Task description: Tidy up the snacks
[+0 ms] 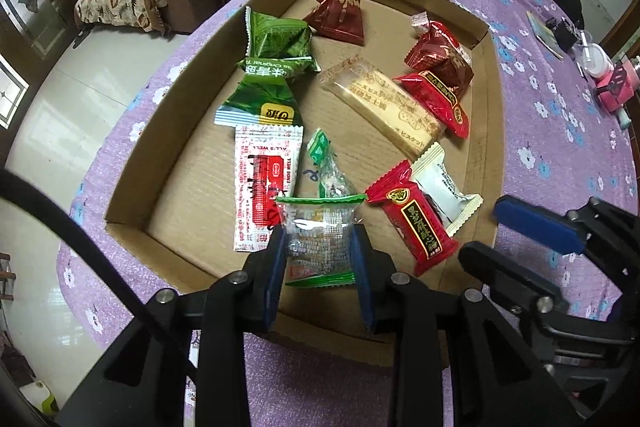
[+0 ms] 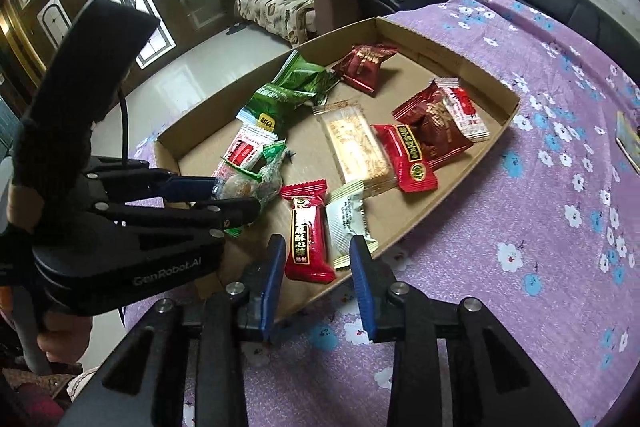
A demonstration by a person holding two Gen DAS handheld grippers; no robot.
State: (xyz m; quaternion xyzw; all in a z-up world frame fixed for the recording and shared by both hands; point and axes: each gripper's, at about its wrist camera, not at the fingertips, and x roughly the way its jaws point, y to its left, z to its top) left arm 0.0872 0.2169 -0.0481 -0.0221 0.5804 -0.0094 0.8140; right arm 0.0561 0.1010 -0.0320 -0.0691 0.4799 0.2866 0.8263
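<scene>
**Left wrist view: clear packet pinched over the box**

Left wrist view, from left to right: the left gripper (image 1: 318, 259) has its blue pads pressed on both sides of a clear snack packet with green edges (image 1: 320, 239), held at the near end of the shallow cardboard box (image 1: 132, 183). Just left of the packet a white-and-red sachet (image 1: 264, 187) lies flat on the box floor. To the right, a red packet with gold lettering (image 1: 412, 219) lies beside a white packet (image 1: 444, 187), both clear of the pads. Further right, the right gripper (image 1: 516, 239) hangs over the purple flowered cloth (image 1: 560, 155).

Right wrist view: the right gripper's jaws stand narrowly apart with nothing between the pads (the red and white packets lie just beyond the tips, inside the box's near edge). At the left, the other gripper clamps the clear packet at the box's left end.
</scene>
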